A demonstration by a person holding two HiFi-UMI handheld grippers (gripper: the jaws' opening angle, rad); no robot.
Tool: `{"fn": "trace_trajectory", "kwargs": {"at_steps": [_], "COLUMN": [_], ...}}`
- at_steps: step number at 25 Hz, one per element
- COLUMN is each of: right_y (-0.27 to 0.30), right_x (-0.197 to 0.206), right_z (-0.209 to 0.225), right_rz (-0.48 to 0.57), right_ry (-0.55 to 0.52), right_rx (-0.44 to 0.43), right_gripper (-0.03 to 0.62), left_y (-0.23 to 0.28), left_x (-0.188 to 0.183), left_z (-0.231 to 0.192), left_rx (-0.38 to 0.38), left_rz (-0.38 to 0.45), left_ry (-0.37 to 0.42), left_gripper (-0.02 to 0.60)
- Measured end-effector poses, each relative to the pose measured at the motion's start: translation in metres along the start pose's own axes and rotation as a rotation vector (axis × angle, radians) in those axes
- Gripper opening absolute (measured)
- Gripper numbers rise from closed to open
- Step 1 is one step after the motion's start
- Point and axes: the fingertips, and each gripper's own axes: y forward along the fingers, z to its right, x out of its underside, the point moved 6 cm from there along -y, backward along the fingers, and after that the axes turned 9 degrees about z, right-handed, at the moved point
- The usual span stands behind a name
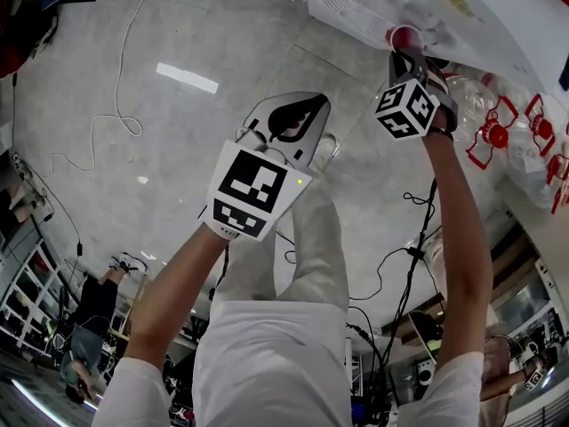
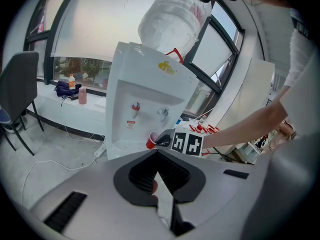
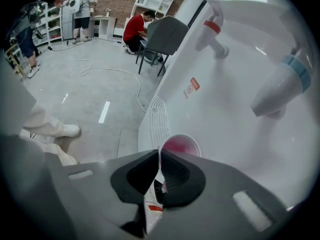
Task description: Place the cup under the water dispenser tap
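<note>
cup up at the dispenser, upper right of the head view
the cup has its rim between the right gripper jaws, in front of the water dispenser. in the right gripper view it's lower than both taps, with the grille just upper left. the left gripper is mid-frame, well apart.

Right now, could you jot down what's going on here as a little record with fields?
Held item: red cup, rim pinched by the right claw
Where: in front of the water dispenser, lower than its red tap and blue tap
Other hand: left claw shut, empty, away from the dispenser
</note>
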Motion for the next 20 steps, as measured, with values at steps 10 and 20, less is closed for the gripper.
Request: {"fn": "trace_trajectory", "kwargs": {"at_steps": [10, 20], "right_y": [0.0028, -0.0052], "right_x": [0.0006, 0.0011], "right_z": [0.0019, 0.0037], "right_rz": [-0.005, 0.006], "right_ry": [0.004, 0.057], "right_rx": [0.001, 0.020], "right_gripper": [0.038, 0.135], "left_y": [0.0011, -0.0066], "left_x": [-0.0083, -0.0086], "left_z": [0.0025, 0.0046], "left_rx": [0.010, 0.012], "left_rz": [0.010, -0.001], "left_ry": [0.002, 0.018], "left_gripper": [0.003, 0.002]}}
